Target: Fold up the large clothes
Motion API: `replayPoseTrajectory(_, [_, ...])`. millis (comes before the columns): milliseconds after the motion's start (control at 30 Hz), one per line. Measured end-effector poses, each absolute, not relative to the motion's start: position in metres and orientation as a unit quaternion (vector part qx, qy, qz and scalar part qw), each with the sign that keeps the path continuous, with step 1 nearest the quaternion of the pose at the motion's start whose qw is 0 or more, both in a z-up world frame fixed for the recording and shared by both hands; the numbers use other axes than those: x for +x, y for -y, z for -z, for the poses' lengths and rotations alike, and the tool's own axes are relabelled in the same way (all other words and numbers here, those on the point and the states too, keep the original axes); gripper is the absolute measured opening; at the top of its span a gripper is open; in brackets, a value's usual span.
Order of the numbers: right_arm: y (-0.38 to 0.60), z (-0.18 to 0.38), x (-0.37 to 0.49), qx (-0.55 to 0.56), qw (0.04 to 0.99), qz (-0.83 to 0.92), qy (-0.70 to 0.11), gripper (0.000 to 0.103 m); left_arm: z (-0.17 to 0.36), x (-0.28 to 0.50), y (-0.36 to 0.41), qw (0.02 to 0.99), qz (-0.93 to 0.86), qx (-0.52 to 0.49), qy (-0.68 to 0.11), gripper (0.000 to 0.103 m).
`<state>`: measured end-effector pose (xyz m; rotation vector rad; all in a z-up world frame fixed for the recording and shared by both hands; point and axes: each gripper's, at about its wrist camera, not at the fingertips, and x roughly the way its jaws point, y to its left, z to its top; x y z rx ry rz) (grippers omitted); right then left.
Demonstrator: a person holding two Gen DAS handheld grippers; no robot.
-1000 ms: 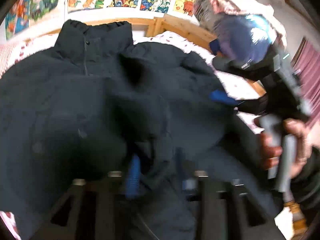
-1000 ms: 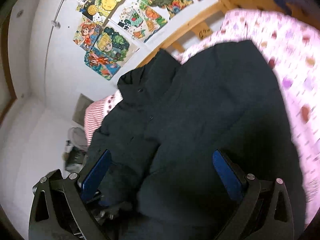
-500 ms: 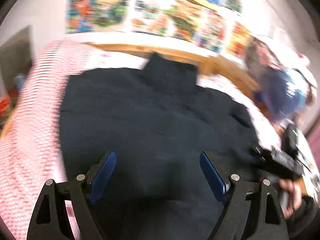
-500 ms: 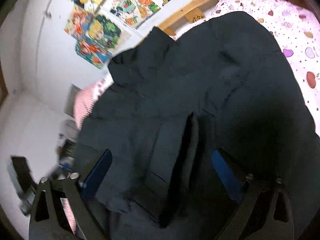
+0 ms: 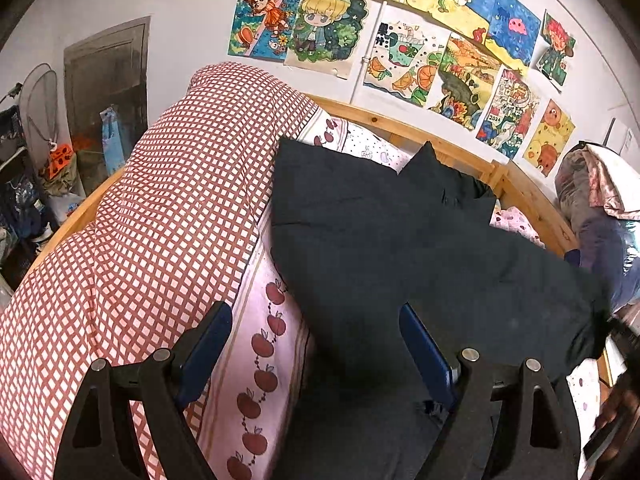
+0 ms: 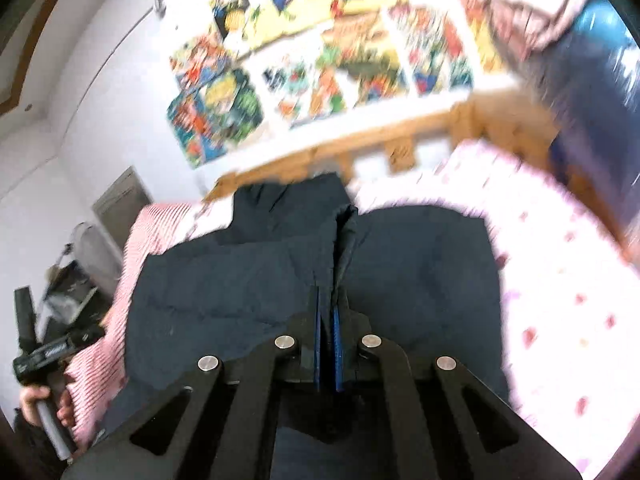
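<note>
Your left gripper (image 5: 312, 344) gapes empty above the apple-print pink bedsheet (image 5: 260, 344); your right gripper (image 6: 327, 320) pinches the dark padded jacket (image 6: 420, 264) beneath colourful wall drawings (image 5: 400, 40).

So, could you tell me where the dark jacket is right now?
The dark jacket lies on the bed, right of the checked quilt, collar toward the wooden headboard.

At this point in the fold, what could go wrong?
The right tool is shut on only a thin ridge of the dark jacket; the heavy fabric may slip free. The left tool is open and holds nothing, so a pull could drag the whole jacket across the bedsheet instead of folding it.
</note>
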<state>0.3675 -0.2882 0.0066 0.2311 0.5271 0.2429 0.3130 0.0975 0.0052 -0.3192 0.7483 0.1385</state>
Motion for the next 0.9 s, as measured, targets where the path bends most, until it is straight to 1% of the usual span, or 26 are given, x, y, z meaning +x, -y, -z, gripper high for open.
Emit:
replayPoseTrajectory(100, [0.311,-0.008,0.373,0.121,0.953,-0.084,-0.264,0.005,-0.001,0.32,-0.1,0.914,-0.071,-0.157,-0.367,0.084])
replayPoseTrajectory(333, [0.339,0.034,0.389,0.101,0.946,-0.022,-0.307,0.005,0.01,0.324,-0.102,0.909,-0.08,-0.156,-0.377,0.084])
replayPoseTrajectory(400, [0.343,0.04,0.394,0.099,0.942,-0.015,-0.32,0.006,0.01,0.327,-0.102,0.909,-0.083,-0.158,-0.378,0.084])
replayPoseTrajectory(467, [0.34,0.042,0.395,0.083,0.942,-0.003,-0.326,0.015,0.008,0.334,-0.101,0.909,-0.08,-0.159,-0.376,0.084])
replayPoseTrajectory(500, [0.338,0.039,0.395,0.069,0.944,0.008,-0.323,0.017,0.008,0.336,-0.1,0.911,-0.077,-0.156,-0.375,0.084])
replayPoseTrajectory(533, [0.335,0.034,0.396,0.049,0.948,0.02,-0.314,0.025,0.006,0.342,-0.096,0.913,-0.072,-0.151,-0.373,0.084])
replayPoseTrajectory(567, [0.332,0.031,0.388,0.036,0.952,0.024,-0.304,0.042,0.005,0.346,-0.093,0.914,-0.068,-0.146,-0.373,0.084])
replayPoseTrajectory(633, [0.326,0.021,0.382,0.016,0.958,0.032,-0.284,0.06,0.004,0.358,-0.081,0.917,-0.054,-0.129,-0.374,0.084])
replayPoseTrajectory(700, [0.314,0.013,0.379,-0.016,0.964,0.028,-0.264,0.06,0.005,0.369,-0.071,0.919,-0.045,-0.11,-0.377,0.084])
replayPoseTrajectory(767, [0.301,0.011,0.381,-0.038,0.963,0.007,-0.265,0.06,0.008,0.382,-0.061,0.918,-0.047,-0.091,-0.384,0.085])
replayPoseTrajectory(900, [0.278,0.029,0.396,-0.064,0.949,-0.038,-0.306,0.06,0.026,0.409,-0.043,0.907,-0.056,-0.045,-0.416,0.085])
